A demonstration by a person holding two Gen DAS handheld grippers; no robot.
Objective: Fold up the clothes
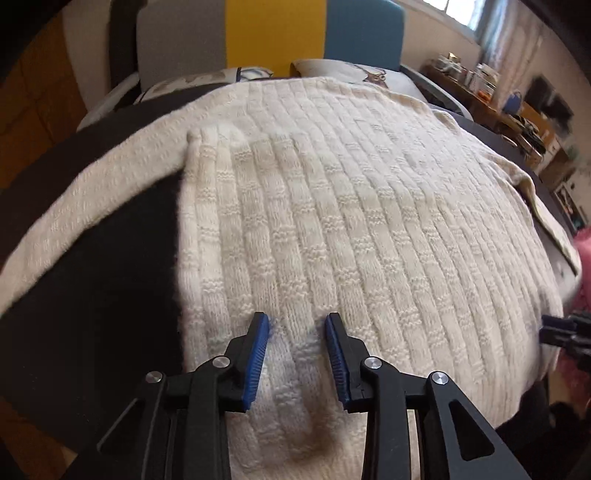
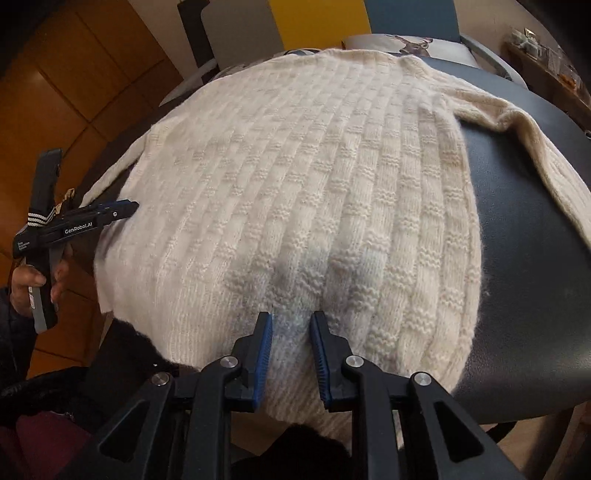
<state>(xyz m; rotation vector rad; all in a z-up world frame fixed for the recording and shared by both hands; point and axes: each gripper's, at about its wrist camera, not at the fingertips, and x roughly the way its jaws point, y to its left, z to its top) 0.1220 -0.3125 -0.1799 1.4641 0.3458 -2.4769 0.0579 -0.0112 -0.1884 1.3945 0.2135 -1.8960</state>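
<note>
A cream ribbed knit sweater (image 1: 351, 203) (image 2: 314, 184) lies flat on a dark table (image 1: 110, 277) (image 2: 524, 258). One sleeve (image 1: 92, 192) stretches out to the left, the other sleeve (image 2: 535, 155) to the right. My left gripper (image 1: 297, 321) is at the near hem by the sweater's left edge. Its jaws stand apart with a loose ridge of knit between them. From the right wrist view the left gripper (image 2: 122, 208) shows side-on, held by a hand (image 2: 26, 280). My right gripper (image 2: 291, 319) is shut on a bunched pinch of the near hem, and its black tip (image 1: 554, 332) pokes in at the right.
Behind the table stand a grey chair (image 1: 181, 37), a yellow chair (image 1: 275, 33) and a blue chair (image 1: 362, 29) with printed cushions. A cluttered shelf (image 1: 480, 85) runs along the right wall. Something pink (image 1: 583, 243) sits at the right edge. Wooden floor (image 2: 74, 92) lies on the left.
</note>
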